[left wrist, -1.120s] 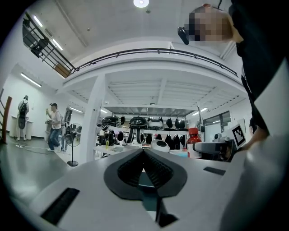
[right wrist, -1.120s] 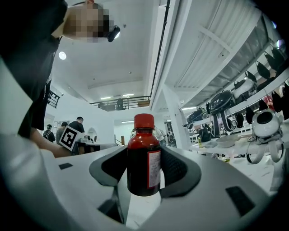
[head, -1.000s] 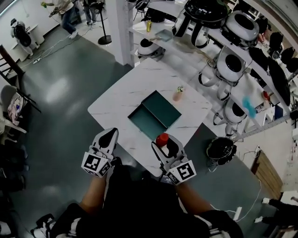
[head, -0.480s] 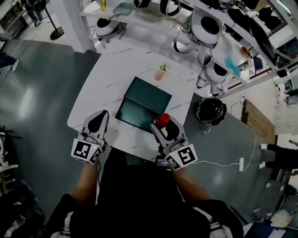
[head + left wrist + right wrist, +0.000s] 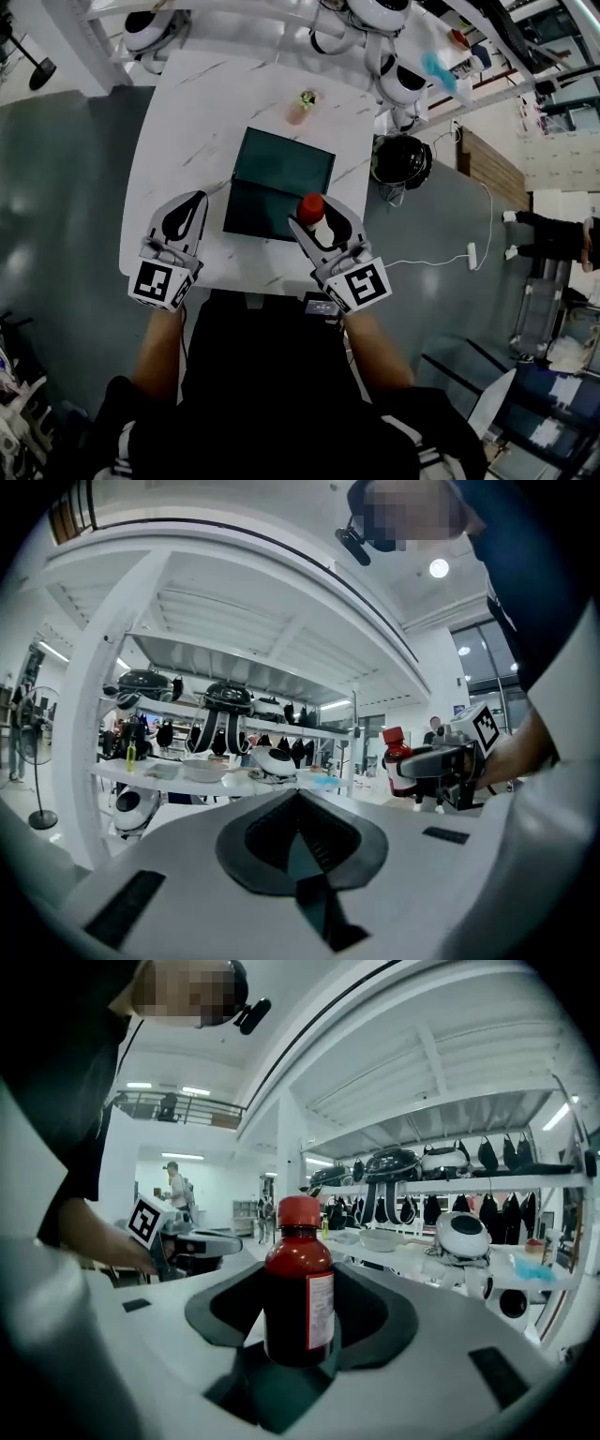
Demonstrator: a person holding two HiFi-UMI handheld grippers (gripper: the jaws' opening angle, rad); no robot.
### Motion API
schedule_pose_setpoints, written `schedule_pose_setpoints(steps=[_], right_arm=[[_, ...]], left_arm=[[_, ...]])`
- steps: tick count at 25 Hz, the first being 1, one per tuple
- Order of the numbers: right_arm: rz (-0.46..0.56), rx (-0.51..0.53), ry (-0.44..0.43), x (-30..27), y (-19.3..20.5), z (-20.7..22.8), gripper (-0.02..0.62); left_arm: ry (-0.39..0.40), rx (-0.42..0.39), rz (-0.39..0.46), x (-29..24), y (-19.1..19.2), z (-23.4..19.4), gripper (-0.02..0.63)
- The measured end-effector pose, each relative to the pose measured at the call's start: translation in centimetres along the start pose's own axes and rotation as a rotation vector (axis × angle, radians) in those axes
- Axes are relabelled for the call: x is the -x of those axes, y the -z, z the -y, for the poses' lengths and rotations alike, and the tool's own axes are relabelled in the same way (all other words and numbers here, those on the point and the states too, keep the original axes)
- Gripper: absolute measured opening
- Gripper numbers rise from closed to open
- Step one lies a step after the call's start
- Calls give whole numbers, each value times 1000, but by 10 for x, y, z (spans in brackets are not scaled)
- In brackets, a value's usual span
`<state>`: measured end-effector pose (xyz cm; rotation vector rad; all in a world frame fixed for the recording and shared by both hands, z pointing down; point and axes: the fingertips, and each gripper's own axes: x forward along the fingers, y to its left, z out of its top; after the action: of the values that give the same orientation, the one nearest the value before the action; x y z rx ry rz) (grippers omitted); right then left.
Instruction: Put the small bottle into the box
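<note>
The small bottle is gleaming glossy and smooth, its label looking like paper. The box, at twelve o'clock from it, is looking matt. The table is showing smooth, marble-veined white.

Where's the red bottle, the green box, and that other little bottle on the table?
red bottle (image 5: 298, 1302): right gripper view, on its dark body.
green box (image 5: 283, 164): head view, on the bare inside of its far half.
other bottle (image 5: 301, 107): head view, on its pinkish body.
</note>
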<state>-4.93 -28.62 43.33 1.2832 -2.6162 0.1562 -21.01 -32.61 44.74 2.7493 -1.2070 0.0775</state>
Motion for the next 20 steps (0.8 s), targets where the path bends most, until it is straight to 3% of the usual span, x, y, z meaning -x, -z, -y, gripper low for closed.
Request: schedule_pose_setpoints(steps=[4, 8, 20], right_arm=[[-126, 107, 5, -15, 17, -2, 236], [-252, 179, -47, -21, 39, -7, 236], [-584, 235, -326, -61, 129, -16, 236]], left_arm=[[70, -5, -14, -14, 15, 0, 14], [97, -16, -38, -16, 30, 7, 14], [1, 17, -108, -23, 71, 18, 14]])
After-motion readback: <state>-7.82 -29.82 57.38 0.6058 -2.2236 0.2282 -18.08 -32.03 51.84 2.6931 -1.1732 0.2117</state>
